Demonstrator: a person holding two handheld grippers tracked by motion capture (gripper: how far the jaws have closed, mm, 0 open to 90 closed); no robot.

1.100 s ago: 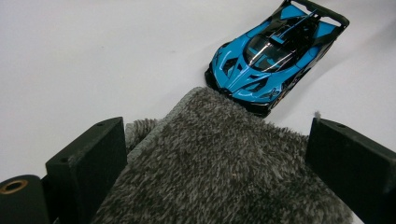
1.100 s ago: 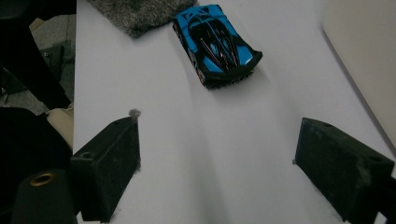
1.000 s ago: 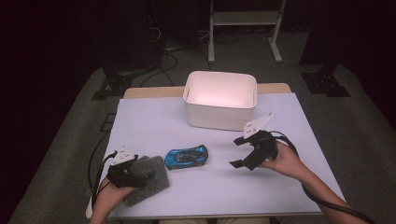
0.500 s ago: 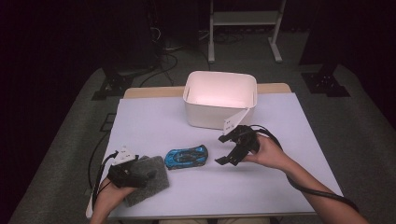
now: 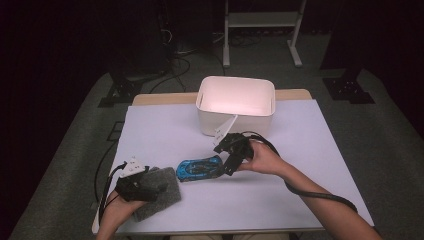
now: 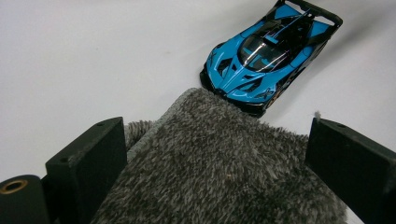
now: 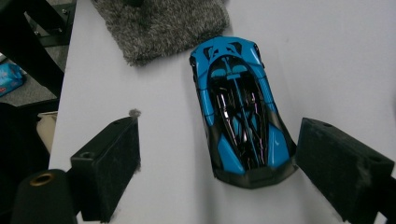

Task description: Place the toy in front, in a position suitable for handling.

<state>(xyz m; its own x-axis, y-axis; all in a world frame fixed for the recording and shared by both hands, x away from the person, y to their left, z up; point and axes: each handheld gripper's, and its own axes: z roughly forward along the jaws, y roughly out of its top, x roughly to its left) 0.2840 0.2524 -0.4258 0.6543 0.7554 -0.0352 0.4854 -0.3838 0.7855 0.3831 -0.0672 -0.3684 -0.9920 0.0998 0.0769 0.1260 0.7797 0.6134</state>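
Left gripper (image 5: 136, 185) rests at the near left of the desk (image 5: 165, 125), its fingers (image 6: 88, 154) spread wide to either side of the grey fleecy cloth (image 6: 219, 172); they bracket it without pressing, so nothing is gripped. The cloth lies flat, one corner touching the nose of the blue toy car (image 5: 199, 168).

The car sits near the middle of the desk, on its wheels, tail toward the right gripper (image 5: 231, 152). That gripper's fingers (image 7: 105, 163) are wide open, one on each side of the car's rear, not touching it.

Judgement: the step in hand is the pickup of the car. Advance until the pads span the body at its widest part, keep them level with the flanks, then close squarely; a skewed closure would likely spin the car into the cloth.

White bin (image 5: 236, 105) stands at the far centre of the desk, behind the right gripper. What shows of its interior is empty.
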